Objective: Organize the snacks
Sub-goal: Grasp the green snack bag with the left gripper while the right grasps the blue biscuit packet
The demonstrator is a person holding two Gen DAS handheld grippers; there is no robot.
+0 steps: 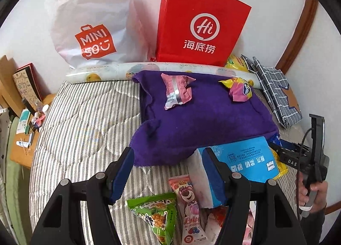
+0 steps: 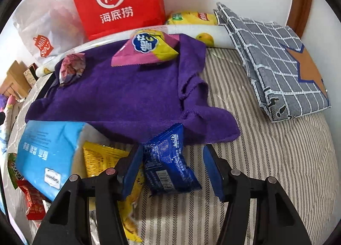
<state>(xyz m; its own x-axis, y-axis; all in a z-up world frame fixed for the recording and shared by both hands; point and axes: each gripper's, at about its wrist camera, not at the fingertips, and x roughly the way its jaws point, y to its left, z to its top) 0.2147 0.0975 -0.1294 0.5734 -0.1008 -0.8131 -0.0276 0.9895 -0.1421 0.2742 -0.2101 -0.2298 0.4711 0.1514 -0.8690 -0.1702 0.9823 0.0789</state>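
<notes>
Blue snack packet [image 2: 168, 159] lies between the right tool's [image 2: 172, 170] spread fingers.

Your purple towel [image 2: 127, 100] at mid-frame looks matt, fuzzy terry cloth. The dark blue snack packet [image 2: 168, 166] at lower centre is glossy, crinkled foil-like plastic. You can see smooth matt paper on the red bag [image 2: 119, 2] at top, and woven striped cloth on the bedcover [image 2: 266, 170].
</notes>
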